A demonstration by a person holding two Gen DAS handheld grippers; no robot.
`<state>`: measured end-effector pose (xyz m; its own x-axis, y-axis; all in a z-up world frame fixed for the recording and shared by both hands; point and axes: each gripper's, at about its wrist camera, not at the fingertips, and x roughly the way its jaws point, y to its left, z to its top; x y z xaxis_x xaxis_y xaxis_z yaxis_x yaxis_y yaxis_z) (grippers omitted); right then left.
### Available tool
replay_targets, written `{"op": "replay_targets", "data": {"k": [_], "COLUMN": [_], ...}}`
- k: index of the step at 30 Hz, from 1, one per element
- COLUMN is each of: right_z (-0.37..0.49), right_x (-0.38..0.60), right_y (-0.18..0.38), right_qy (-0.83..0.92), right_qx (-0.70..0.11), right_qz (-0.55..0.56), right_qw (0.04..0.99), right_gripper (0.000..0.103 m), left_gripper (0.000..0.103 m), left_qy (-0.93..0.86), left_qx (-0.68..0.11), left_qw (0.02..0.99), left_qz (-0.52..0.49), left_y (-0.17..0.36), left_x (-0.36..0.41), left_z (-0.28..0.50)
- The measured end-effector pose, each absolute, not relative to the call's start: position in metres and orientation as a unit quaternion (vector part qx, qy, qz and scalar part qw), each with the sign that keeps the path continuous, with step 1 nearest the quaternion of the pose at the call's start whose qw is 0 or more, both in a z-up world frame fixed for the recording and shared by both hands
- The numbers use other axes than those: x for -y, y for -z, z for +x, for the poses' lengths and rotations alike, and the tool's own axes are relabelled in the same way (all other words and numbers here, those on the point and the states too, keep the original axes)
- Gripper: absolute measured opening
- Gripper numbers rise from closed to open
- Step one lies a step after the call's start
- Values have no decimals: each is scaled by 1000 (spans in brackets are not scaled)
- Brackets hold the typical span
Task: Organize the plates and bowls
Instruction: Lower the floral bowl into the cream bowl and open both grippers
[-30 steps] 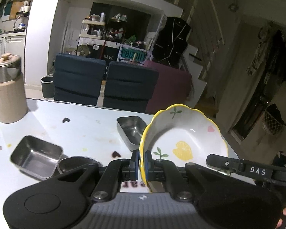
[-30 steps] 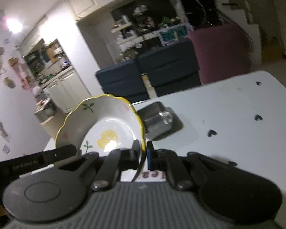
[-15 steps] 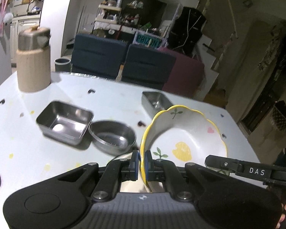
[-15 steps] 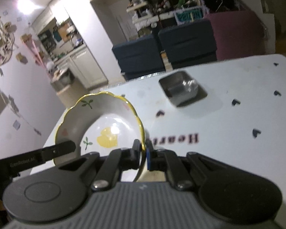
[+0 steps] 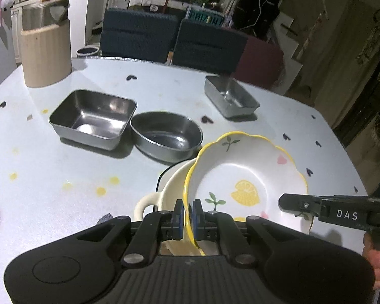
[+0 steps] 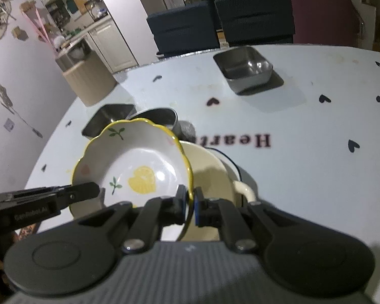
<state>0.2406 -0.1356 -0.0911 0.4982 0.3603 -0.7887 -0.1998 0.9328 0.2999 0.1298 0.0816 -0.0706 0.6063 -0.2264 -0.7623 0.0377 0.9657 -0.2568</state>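
A white scalloped bowl with a yellow rim and a lemon print [image 5: 243, 177] [image 6: 136, 162] hangs tilted just over a cream dish with a loop handle [image 5: 169, 190] [image 6: 210, 167] on the table. My left gripper [image 5: 187, 217] is shut on the bowl's left rim. My right gripper [image 6: 189, 204] is shut on its right rim. Each view shows the other gripper's black body at the bowl's opposite side. Whether the bowl touches the cream dish I cannot tell.
On the white heart-print table [image 5: 63, 167] stand a square steel tray [image 5: 92, 117], an oval steel bowl [image 5: 166, 133] beside it and a smaller steel tray [image 5: 230, 96] farther back. A beige canister with a steel lid [image 5: 46, 43] stands at the far left. Dark chairs [image 5: 174, 40] line the far edge.
Both grippers have sunk toward the table with the bowl held between them. The cream dish has come into view under the bowl, and the steel trays look closer.
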Motion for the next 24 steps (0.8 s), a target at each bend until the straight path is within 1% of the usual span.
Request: {"op": "replay_targets", "data": {"k": [16, 24], "right_z": [241, 244], "right_x": [122, 125], "right_y": [112, 119], "right_qy": [-146, -132], "right_qx": [-517, -529], "right_qz": [39, 40], "right_qw": [843, 837], "right_gripper": [9, 9], "left_gripper": [9, 11], "left_qy": [67, 68], "left_qx": [-474, -475], "left_qw": [875, 876], "left_qz": [-79, -48], "left_y": [97, 104], "left_x": [-71, -60], "left_z": [142, 148]}}
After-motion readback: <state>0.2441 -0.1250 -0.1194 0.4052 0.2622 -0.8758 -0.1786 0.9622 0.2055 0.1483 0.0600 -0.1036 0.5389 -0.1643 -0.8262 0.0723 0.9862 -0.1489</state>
